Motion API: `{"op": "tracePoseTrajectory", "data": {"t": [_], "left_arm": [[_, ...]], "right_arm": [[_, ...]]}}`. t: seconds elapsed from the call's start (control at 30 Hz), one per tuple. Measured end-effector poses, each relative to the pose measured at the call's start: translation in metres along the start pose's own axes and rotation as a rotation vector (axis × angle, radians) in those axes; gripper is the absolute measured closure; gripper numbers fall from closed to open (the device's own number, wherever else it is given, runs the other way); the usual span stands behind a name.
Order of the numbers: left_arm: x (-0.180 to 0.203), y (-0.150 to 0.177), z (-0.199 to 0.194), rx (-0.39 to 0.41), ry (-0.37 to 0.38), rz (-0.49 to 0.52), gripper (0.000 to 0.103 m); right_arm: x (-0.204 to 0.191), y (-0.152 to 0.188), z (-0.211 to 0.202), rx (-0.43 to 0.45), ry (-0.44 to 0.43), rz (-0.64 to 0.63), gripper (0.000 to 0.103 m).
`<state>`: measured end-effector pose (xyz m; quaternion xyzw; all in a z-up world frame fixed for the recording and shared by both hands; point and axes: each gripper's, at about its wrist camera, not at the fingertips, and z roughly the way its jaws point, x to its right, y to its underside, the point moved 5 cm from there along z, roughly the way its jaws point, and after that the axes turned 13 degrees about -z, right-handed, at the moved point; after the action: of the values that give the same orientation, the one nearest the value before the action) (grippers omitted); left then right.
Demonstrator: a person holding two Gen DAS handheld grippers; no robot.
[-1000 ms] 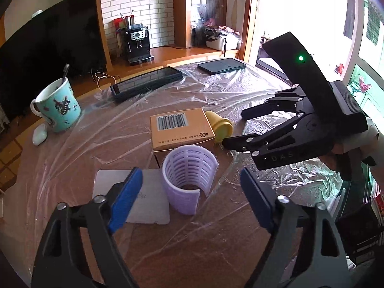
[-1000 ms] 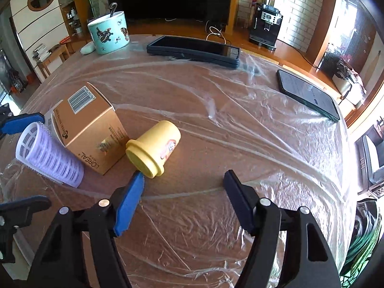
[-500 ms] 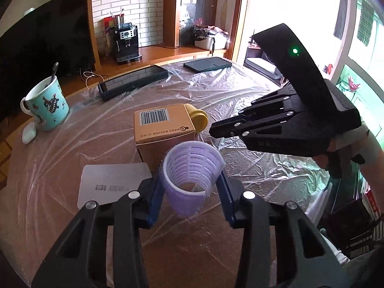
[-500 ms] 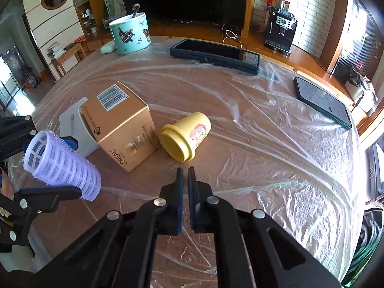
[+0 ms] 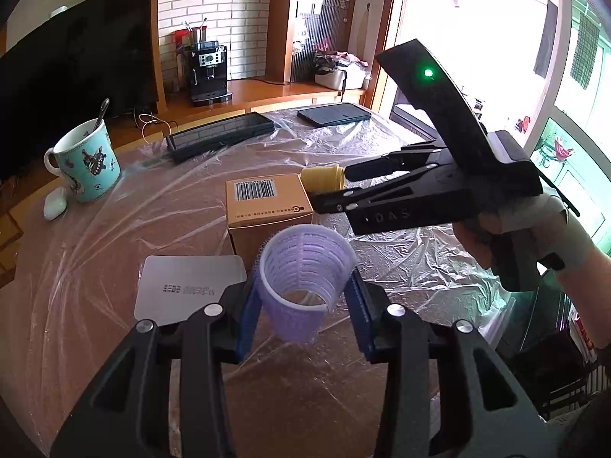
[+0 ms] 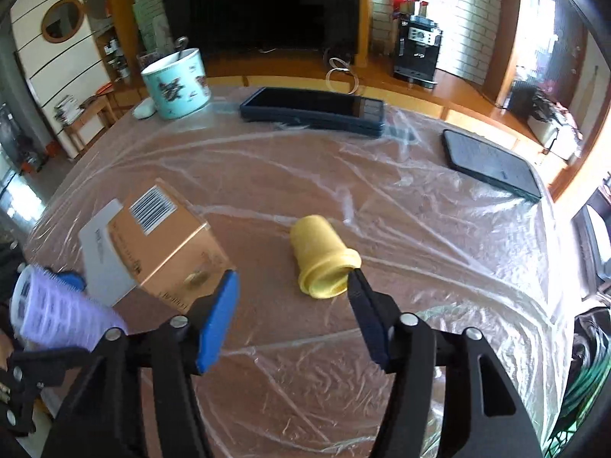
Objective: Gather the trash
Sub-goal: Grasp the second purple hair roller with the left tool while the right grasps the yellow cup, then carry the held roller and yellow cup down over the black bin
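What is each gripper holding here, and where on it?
Left gripper clamps the lilac mesh hair roller across its sides. Right gripper, jaws just opening, holds nothing.

yellow cup [image 5: 321, 179]: mostly hidden behind box [image 5: 267, 206] | mug [image 6: 175, 84]: blurred

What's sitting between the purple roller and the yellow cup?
The tan box sits between the purple roller and the yellow cup, as the right wrist view shows. A white card lies beside it.
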<state>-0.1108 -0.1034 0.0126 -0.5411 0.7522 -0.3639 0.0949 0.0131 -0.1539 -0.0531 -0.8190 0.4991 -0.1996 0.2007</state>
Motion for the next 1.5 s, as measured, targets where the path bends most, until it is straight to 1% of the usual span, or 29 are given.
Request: {"op": "tracePoseTrajectory", "data": {"t": [0.07,0.13,0.17,0.2,0.23,0.27,0.3,0.37,0.5,0.53,0.57,0.6,0.63,0.67,0.8,1.1,1.5], "left_arm": [[-0.001,0.0,-0.001,0.001,-0.001,0.001,0.06],[-0.002,-0.001,-0.001,0.003,-0.002,0.002,0.06],[-0.003,-0.001,-0.001,0.002,-0.001,0.0,0.06],[-0.004,-0.002,0.0,0.0,0.001,-0.002,0.06],[-0.005,-0.002,0.001,-0.001,0.001,-0.003,0.06],[-0.005,-0.002,0.003,-0.003,0.002,-0.005,0.06],[-0.005,-0.003,0.004,-0.006,0.005,-0.008,0.06],[-0.005,-0.003,0.006,-0.007,0.008,-0.013,0.06],[-0.005,-0.003,0.007,-0.01,0.013,-0.019,0.06],[-0.005,-0.003,0.007,-0.012,0.011,-0.018,0.06],[-0.005,-0.003,0.007,-0.013,0.009,-0.017,0.06],[-0.005,-0.002,0.007,-0.016,0.006,-0.017,0.06],[-0.006,-0.002,0.007,-0.017,0.006,-0.017,0.06],[-0.007,-0.002,0.007,-0.018,0.005,-0.018,0.06],[-0.008,-0.002,0.006,-0.016,0.006,-0.021,0.06],[-0.008,-0.001,0.004,-0.006,0.003,-0.039,0.06],[-0.004,0.005,-0.021,0.034,0.012,-0.075,0.06]], "right_arm": [[0.003,-0.001,-0.001,-0.007,0.033,-0.016,0.043],[0.004,-0.001,-0.006,0.003,0.042,-0.053,0.042],[0.006,-0.001,-0.007,0.007,0.052,-0.069,0.038],[0.008,-0.002,-0.009,0.013,0.073,-0.093,0.032],[0.009,-0.002,-0.009,0.02,0.086,-0.119,0.028],[0.01,-0.004,-0.008,0.026,0.085,-0.14,0.023],[0.01,-0.006,-0.005,0.035,0.07,-0.168,0.02],[0.011,-0.009,0.001,0.033,0.056,-0.193,0.019],[0.013,-0.014,0.013,0.019,0.016,-0.181,0.019],[0.014,-0.015,0.015,0.017,0.004,-0.175,0.02],[0.015,-0.015,0.017,0.013,0.002,-0.17,0.03],[0.015,-0.014,0.02,-0.007,-0.007,-0.16,0.047],[0.015,-0.013,0.024,-0.027,-0.018,-0.149,0.055],[0.015,-0.012,0.027,-0.038,-0.029,-0.142,0.066],[0.01,-0.008,0.026,-0.026,-0.031,-0.145,0.067],[0.003,0.003,0.009,0.009,-0.054,-0.09,0.067],[-0.02,0.028,-0.054,0.131,-0.097,-0.058,0.067]]}}
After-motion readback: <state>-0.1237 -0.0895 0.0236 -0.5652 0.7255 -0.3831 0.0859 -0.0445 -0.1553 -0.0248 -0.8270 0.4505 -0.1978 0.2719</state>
